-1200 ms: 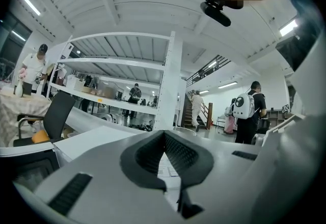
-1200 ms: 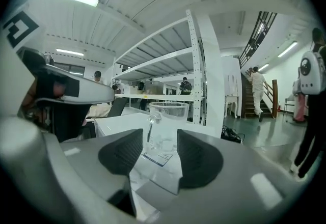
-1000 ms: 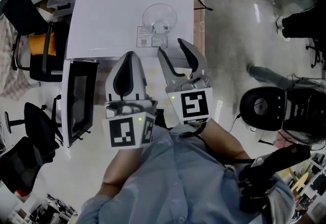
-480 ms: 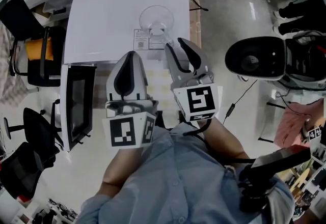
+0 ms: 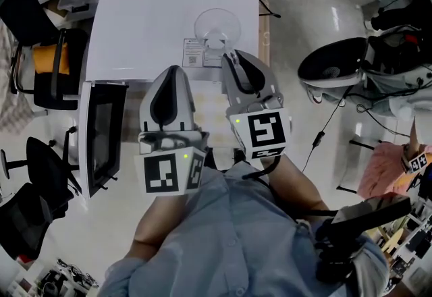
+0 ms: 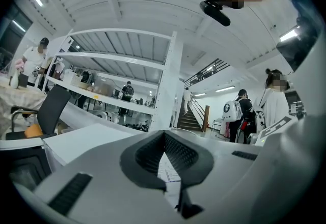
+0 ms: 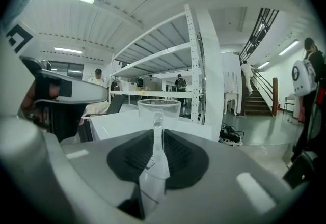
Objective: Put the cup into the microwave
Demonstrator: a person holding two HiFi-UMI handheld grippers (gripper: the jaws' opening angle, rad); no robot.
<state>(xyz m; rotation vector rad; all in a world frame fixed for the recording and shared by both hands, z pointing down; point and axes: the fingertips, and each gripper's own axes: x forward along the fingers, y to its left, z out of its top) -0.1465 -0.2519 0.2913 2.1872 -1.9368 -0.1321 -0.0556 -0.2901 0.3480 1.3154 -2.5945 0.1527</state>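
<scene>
A clear glass cup (image 5: 216, 24) with a handle stands on the white top (image 5: 148, 25) in the head view, just beyond a label sticker. My right gripper (image 5: 229, 56) reaches to it; its jaws have just been closing and now pinch the cup's handle (image 7: 155, 131), with the cup's bowl (image 7: 159, 108) rising beyond the pads. My left gripper (image 5: 172, 74) hovers beside it to the left, shut and holding nothing, its pads (image 6: 175, 154) meeting at the tip. The microwave door (image 5: 101, 137), with a dark window, stands open at the lower left.
Black office chairs (image 5: 40, 79) crowd the left side, one with an orange cushion. A round black object (image 5: 334, 66) and cables lie on the floor at the right. White shelving (image 7: 204, 65) and several people stand in the background.
The right jaws went from wide open around the cup's handle to closed on it. The left gripper stayed put. The round black object at the right shifted.
</scene>
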